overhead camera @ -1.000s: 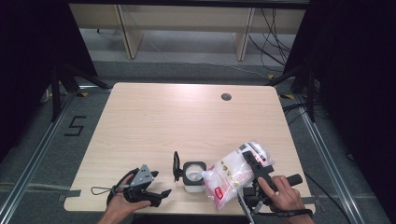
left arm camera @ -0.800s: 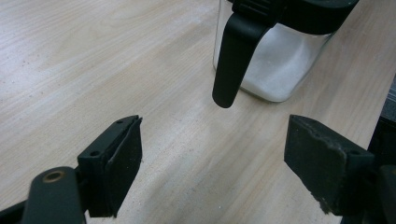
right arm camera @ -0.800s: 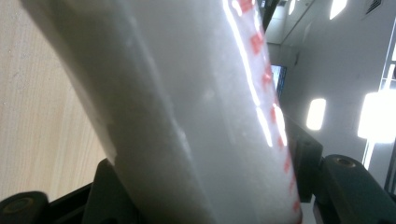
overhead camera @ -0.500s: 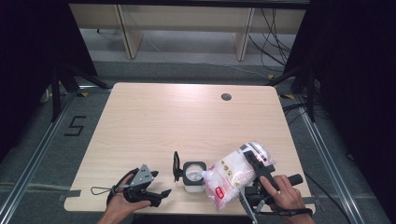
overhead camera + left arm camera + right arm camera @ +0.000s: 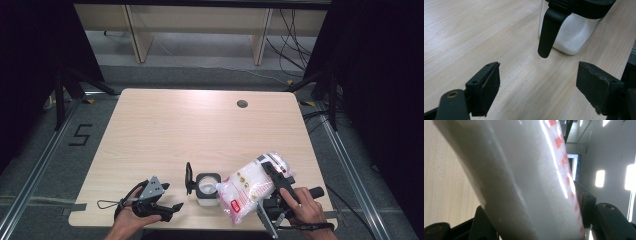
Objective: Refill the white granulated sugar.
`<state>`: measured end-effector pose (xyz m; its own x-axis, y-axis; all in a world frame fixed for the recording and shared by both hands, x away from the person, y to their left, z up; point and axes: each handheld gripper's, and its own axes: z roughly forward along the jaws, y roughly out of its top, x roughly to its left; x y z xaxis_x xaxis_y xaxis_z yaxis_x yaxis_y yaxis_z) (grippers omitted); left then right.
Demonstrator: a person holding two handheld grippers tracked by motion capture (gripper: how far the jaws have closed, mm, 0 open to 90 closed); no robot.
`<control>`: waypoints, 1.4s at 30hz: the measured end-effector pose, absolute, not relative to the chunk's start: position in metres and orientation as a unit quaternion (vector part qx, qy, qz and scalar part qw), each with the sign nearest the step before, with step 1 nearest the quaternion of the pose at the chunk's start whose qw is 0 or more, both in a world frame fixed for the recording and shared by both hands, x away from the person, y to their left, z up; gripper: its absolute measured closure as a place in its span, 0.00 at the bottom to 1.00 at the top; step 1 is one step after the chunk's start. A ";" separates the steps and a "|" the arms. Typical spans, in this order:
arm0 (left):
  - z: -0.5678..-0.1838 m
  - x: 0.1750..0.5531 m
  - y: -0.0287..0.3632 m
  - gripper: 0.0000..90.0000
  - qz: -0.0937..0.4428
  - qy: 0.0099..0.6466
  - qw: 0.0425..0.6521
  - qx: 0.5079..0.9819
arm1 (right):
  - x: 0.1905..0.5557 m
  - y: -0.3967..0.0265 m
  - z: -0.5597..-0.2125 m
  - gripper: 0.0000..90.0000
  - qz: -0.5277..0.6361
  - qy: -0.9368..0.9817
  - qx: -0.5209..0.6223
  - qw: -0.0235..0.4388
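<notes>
The right gripper [image 5: 267, 192] is clamped on a bag [image 5: 248, 189] of white grains, tilted w/ its corner over the open jar [image 5: 206, 186] near the table's [image 5: 200, 125] front edge. The left gripper [image 5: 167, 210] sits released, jaws wide, just beside the jar's hanging lid [image 5: 550, 27]. To pour well, the person should prob. keep the bag's mouth over the jar opening, tip slowly & steady the jar w/ the left if it shifts.

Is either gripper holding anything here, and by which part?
The right gripper clamps the white bag across its body, tilted over the open jar. The left gripper holds nothing; its jaws stand open.
</notes>
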<state>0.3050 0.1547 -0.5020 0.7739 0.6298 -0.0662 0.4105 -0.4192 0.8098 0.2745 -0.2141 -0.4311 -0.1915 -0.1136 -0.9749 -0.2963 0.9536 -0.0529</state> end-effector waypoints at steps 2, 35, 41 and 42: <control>-0.502 0.305 0.155 0.21 0.125 0.312 0.440 0.833 | 0.274 -0.214 -0.430 0.51 0.070 0.769 -0.136 0.621; -0.502 0.305 0.154 0.21 0.122 0.316 0.440 0.832 | 0.271 -0.210 -0.429 0.51 0.041 0.764 -0.144 0.627; -0.502 0.306 0.155 0.21 0.126 0.305 0.438 0.836 | 0.271 -0.211 -0.430 0.51 0.053 0.761 -0.139 0.631; -0.503 0.305 0.154 0.21 0.120 0.318 0.439 0.832 | 0.272 -0.210 -0.428 0.51 0.053 0.756 -0.153 0.635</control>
<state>0.3046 0.1541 -0.5025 0.7690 0.6343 -0.0792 0.4236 -0.4129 0.8063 0.2723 -0.2101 -0.4285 -0.1472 -0.1643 -0.9754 -0.2981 0.9476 -0.1146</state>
